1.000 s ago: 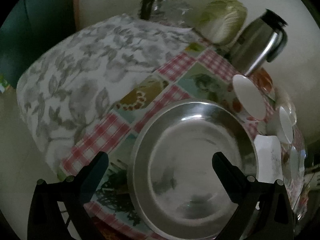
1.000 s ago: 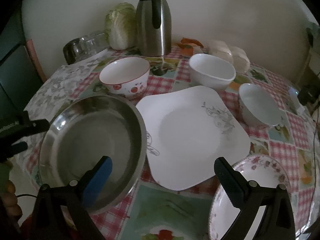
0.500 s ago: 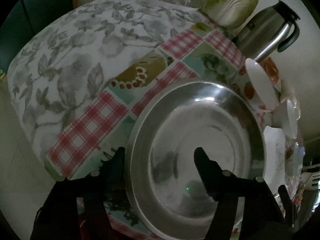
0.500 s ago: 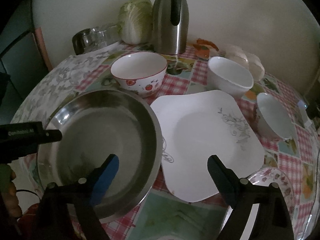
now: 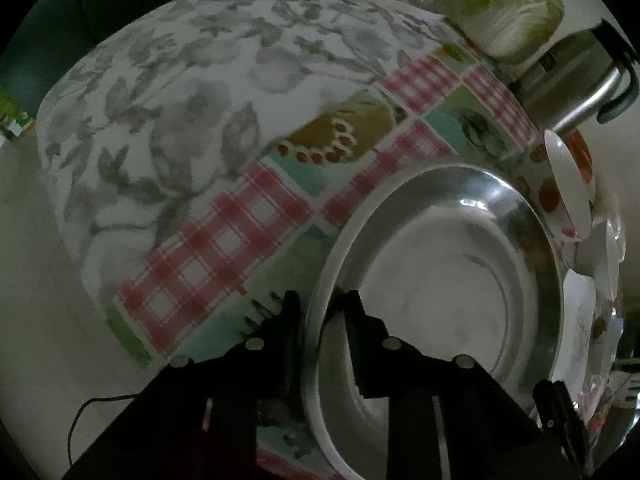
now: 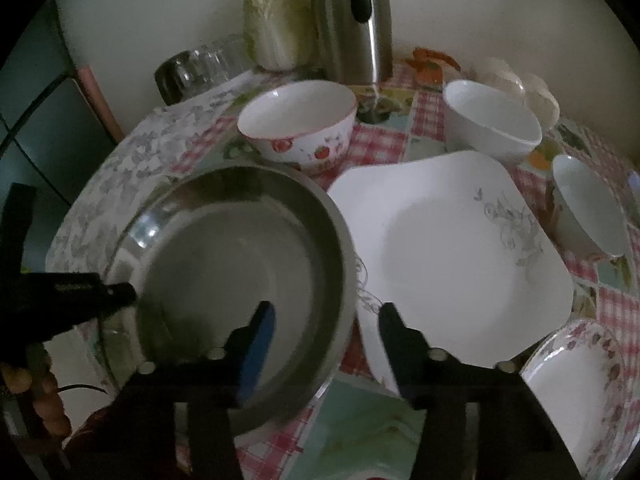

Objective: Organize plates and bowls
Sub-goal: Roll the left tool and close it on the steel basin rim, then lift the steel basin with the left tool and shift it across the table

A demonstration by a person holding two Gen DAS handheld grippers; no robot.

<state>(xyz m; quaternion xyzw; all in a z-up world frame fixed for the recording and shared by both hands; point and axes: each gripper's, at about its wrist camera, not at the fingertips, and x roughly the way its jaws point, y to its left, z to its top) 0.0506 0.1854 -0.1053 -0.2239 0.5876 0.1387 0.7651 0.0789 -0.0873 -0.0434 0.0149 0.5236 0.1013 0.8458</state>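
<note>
flowered plate cut off by the right wrist frame's lower right edge, steel basin near rim hidden behind the left gripper, kettle top cropped, glass jars too dim to tell apart.

Steel basin set at counter left edge, square plate just right of it, strawberry bowl behind basin, kettle and cabbage placed at back.
</note>
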